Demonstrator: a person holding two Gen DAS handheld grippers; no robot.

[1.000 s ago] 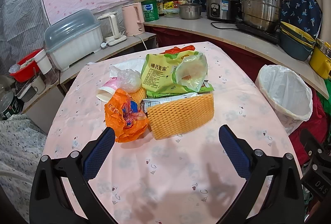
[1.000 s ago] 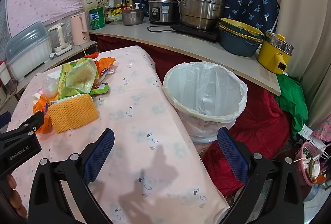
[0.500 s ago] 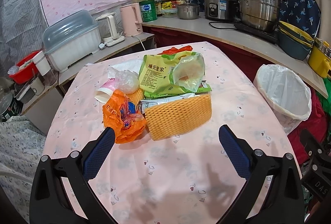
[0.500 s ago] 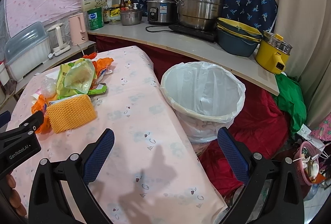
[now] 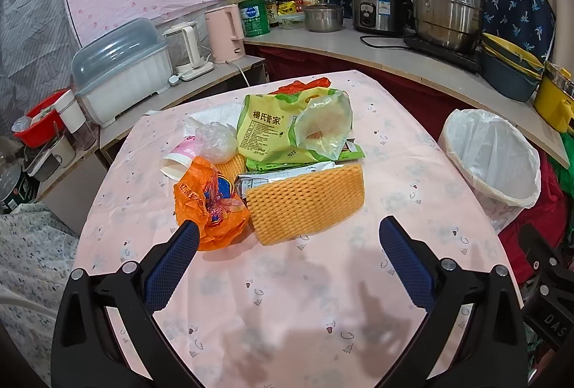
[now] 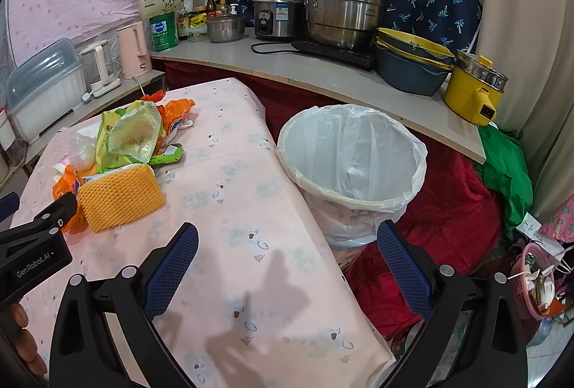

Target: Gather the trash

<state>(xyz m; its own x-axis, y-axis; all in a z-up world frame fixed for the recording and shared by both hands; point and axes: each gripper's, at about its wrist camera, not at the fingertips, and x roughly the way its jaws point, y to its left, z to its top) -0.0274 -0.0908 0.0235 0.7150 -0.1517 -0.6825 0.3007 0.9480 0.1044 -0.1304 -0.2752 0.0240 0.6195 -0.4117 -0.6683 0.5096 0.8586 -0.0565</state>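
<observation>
We held the left gripper (image 5: 287, 237) fingers wide before the orange foam net sleeve (image 5: 305, 201), right gripper (image 6: 287, 241) fingers wide near the white-lined round trash bin (image 6: 353, 169), pink-clothed table (image 5: 287, 298) beneath.

The table (image 5: 394, 151) wore a matt pink printed cloth. On it the net (image 5: 305, 199) was rough orange foam mesh, the bag (image 5: 210, 208) crinkled glossy orange plastic, the packet (image 5: 269, 129) shiny green film, the cup (image 5: 177, 162) paper. At right the bin (image 6: 358, 198) carried a thin translucent white plastic liner. The pot (image 6: 346, 15) at upper centre was polished metal under purple cloth.
</observation>
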